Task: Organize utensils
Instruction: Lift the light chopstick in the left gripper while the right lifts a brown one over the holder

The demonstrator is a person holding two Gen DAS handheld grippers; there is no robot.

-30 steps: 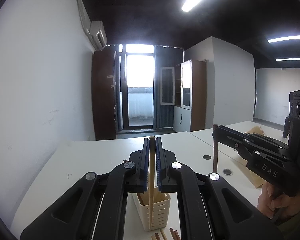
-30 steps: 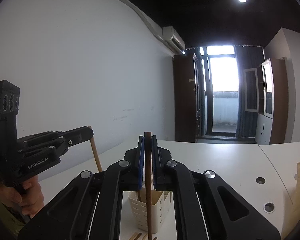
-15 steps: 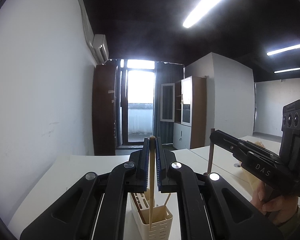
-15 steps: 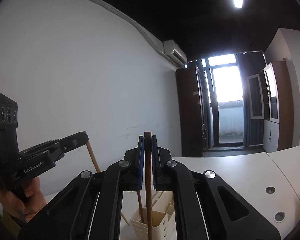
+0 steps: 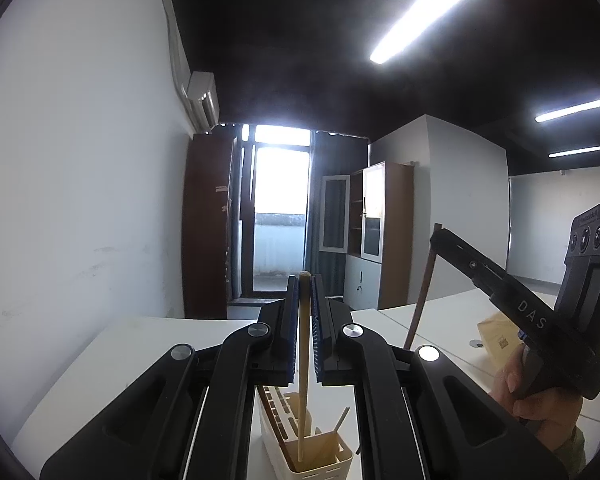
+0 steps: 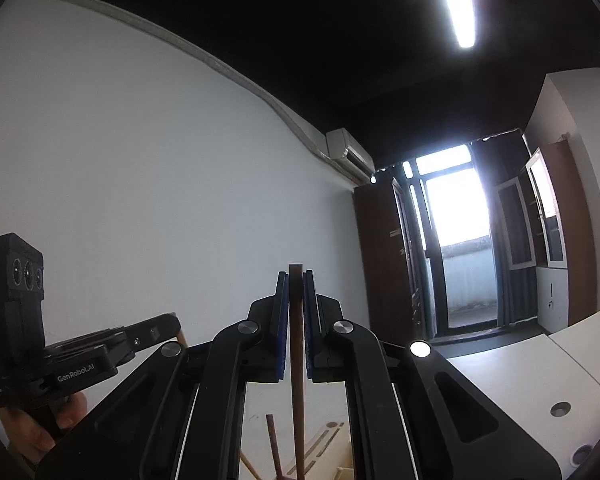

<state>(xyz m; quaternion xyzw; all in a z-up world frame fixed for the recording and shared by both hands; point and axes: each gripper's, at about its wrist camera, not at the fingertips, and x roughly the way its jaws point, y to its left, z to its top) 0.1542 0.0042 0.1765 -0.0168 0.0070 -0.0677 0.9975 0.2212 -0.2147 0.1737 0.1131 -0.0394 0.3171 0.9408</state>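
Jaws of left gripper point(image 5: 305, 280) clamping light chopstick point(image 5: 303, 360), right gripper point(image 6: 296, 276) clamping dark chopstick point(image 6: 297, 360)

chopstick point(image 5: 303, 360) in holder point(image 5: 316, 462), on table point(image 5: 112, 360)

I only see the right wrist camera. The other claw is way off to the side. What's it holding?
Observer: The left claw is shut on a light wooden chopstick, held upright.
Operator: Where does the bottom of it go?
Observer: It reaches down inside the cream holder.
Operator: Is there other stuff on the table?
Observer: Yes, a brown paper packet lies on the table, off to the right.
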